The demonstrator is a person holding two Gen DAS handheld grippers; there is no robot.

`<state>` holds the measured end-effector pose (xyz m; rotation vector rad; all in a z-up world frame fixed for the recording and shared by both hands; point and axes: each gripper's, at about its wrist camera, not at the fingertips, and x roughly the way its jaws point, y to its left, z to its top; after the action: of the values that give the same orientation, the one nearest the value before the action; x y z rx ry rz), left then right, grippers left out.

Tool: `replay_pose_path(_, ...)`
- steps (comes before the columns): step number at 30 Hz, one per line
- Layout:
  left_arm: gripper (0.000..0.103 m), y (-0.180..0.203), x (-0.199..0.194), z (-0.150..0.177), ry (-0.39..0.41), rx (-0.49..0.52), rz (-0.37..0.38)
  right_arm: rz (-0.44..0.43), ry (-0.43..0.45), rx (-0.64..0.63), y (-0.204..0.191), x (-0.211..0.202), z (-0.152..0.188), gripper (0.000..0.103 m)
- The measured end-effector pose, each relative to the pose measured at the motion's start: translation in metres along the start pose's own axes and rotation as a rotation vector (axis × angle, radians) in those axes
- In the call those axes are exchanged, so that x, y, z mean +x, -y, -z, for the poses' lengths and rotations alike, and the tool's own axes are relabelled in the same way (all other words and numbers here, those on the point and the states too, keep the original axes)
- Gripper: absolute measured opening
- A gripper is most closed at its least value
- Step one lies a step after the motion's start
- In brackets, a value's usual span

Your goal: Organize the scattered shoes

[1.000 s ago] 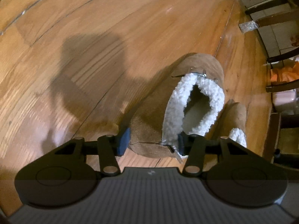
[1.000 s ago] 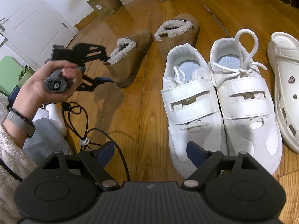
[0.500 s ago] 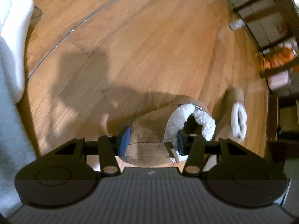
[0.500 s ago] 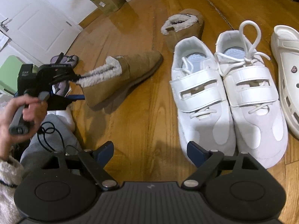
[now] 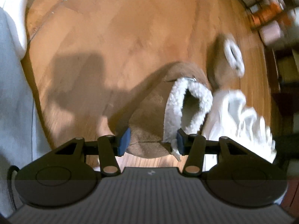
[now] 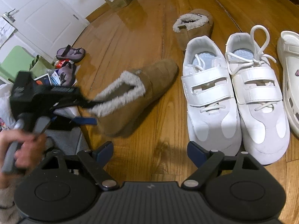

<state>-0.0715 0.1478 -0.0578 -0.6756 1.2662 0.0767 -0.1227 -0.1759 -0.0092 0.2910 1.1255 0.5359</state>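
The left gripper [image 6: 87, 112], held in a hand [image 6: 20, 149], clamps the heel of a brown fleece-lined boot [image 6: 138, 97] whose toe points toward two white sneakers [image 6: 233, 97]. A second boot [image 6: 194, 26] stands beyond them. The right gripper [image 6: 149, 151] hangs with jaws wide apart over bare wooden floor [image 6: 168, 123].

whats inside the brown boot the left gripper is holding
Only white fleece lining shows at the collar of the brown boot, which the left gripper grips at its heel side. Deeper in, the opening is dark, so anything in the toe is hidden.
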Motion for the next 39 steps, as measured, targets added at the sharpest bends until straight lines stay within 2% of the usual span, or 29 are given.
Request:
replay_pose_path(1,0.047,0.002,-0.009,0.01,0.009,0.033,0.021,-0.004,0.006,-0.007,0.002,0.0,0.0,0.088)
replay_pose_path(3,0.05,0.004,-0.023,0.022,0.04,0.062,0.027,-0.004,0.01,-0.025,0.005,0.003,0.0,0.088)
replay_pose_path(6,0.062,0.012,-0.033,0.032,0.123,0.144,-0.05,0.016,0.029,-0.069,0.006,0.011,-0.006,0.088)
replay_pose_path(8,0.066,0.011,-0.026,0.033,0.131,0.131,-0.097,0.03,0.049,-0.126,0.0,0.014,-0.011,0.085)
replay_pose_path(11,0.067,0.002,-0.01,0.032,0.073,0.075,-0.059,0.052,0.094,-0.299,-0.022,0.019,-0.022,0.083)
replay_pose_path(13,0.067,0.001,-0.003,0.033,0.044,0.082,-0.043,0.053,0.073,-0.456,-0.039,0.032,-0.023,0.083)
replay_pose_path(15,0.067,0.002,-0.002,0.037,0.054,0.096,-0.041,0.105,0.062,-0.562,-0.049,0.049,-0.018,0.076)
replay_pose_path(17,0.069,0.004,-0.008,0.04,0.097,0.111,-0.052,0.161,0.071,-0.642,-0.058,0.063,-0.011,0.07)
replay_pose_path(18,0.071,0.004,-0.011,0.041,0.113,0.11,-0.056,0.174,0.084,-0.682,-0.061,0.07,-0.007,0.07)
replay_pose_path(21,0.074,-0.006,-0.021,0.039,0.177,0.05,-0.066,0.171,0.1,-0.703,-0.063,0.084,-0.007,0.067)
replay_pose_path(23,0.075,-0.01,-0.024,0.037,0.2,0.023,-0.068,0.178,0.086,-0.724,-0.066,0.094,-0.01,0.057)
replay_pose_path(24,0.075,-0.013,-0.025,0.037,0.208,0.012,-0.07,0.182,0.079,-0.74,-0.068,0.097,-0.011,0.055)
replay_pose_path(30,0.078,-0.013,-0.02,0.036,0.204,0.001,-0.07,0.195,0.033,-0.868,-0.083,0.111,-0.012,0.052)
replay_pose_path(34,0.082,-0.013,-0.018,0.036,0.192,-0.002,-0.062,0.282,0.045,-1.01,-0.089,0.13,-0.003,0.055)
replay_pose_path(37,0.082,-0.014,-0.016,0.035,0.186,-0.016,-0.051,0.306,0.083,-1.024,-0.087,0.146,0.0,0.056)
replay_pose_path(39,0.083,-0.018,-0.016,0.034,0.189,-0.038,-0.045,0.312,0.088,-1.002,-0.087,0.15,-0.002,0.053)
